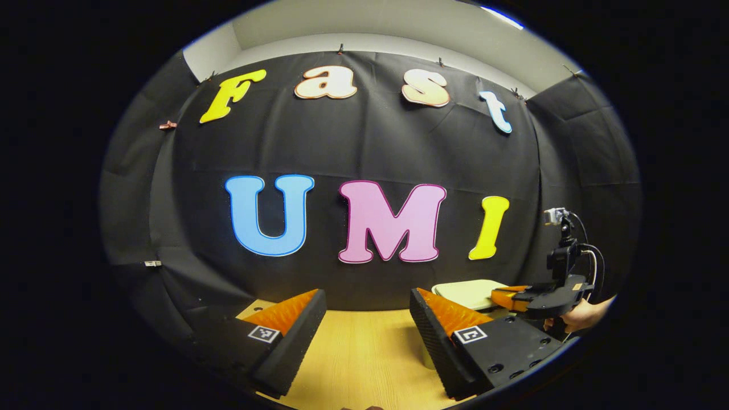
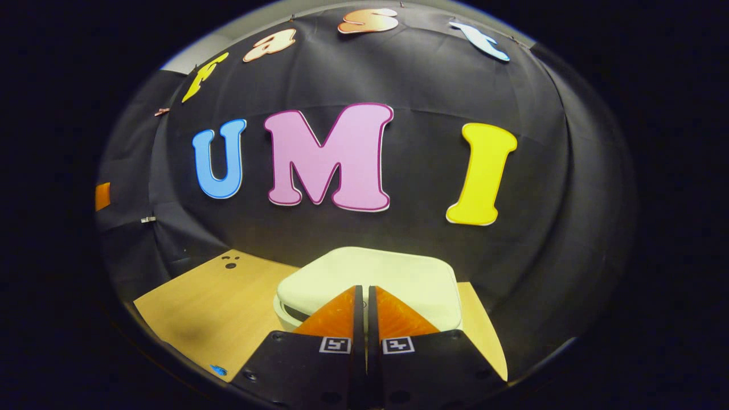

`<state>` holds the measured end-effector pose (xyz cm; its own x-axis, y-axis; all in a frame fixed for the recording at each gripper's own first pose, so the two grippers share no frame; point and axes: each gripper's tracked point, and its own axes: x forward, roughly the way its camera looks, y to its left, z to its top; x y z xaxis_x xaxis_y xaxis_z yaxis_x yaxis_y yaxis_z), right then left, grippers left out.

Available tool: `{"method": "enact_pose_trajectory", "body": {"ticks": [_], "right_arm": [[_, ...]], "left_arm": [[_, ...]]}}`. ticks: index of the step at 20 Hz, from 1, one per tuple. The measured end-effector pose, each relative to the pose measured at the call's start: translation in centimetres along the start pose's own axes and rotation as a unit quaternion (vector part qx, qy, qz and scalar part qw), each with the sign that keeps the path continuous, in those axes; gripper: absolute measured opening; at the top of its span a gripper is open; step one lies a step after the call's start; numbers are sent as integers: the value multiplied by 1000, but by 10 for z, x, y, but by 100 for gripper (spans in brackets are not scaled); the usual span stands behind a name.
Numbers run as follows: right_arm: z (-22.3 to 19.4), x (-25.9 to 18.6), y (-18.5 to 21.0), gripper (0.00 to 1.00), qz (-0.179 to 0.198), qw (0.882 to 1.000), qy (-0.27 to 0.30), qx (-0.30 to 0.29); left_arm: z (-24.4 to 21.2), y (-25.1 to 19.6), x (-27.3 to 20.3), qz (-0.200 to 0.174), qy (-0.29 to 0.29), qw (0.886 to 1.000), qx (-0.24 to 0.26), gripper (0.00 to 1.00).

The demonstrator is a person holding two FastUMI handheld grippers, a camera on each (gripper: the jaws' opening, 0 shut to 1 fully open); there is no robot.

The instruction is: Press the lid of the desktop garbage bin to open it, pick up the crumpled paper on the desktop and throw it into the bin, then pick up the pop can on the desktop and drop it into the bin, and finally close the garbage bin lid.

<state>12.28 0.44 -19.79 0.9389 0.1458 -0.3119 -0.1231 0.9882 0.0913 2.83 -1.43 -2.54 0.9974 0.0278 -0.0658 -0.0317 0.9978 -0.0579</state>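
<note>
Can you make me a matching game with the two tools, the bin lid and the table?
Things:
1. left tool
2. right tool
3. bin lid
4. table

States:
A. down flat on the bin, closed
B. fingers pressed together, tips over the lid
C. bare wood with small dark holes near the back
D. fingers spread wide apart, holding nothing

Pairs: 1-D, 2-B, 3-A, 4-C
</note>
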Motion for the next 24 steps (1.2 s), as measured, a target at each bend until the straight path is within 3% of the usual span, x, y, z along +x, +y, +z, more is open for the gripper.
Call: {"method": "enact_pose_trajectory", "body": {"ticks": [9,13,22,24], "right_arm": [[35,-28,8,5,-11,998,-49,-35],[45,-46,12,10,-17,997,-67,-43],[52,-89,35,61,-1,996,-78,-44],[51,-100,42,68,7,996,-75,-43]], "left_arm": [[2,14,-12,5,-6,1000,18,95],[0,15,-21,0,-6,1000,19,95],[-18,24,-46,-8,6,1000,24,95],[-27,24,-52,-12,13,1000,25,95]]}}
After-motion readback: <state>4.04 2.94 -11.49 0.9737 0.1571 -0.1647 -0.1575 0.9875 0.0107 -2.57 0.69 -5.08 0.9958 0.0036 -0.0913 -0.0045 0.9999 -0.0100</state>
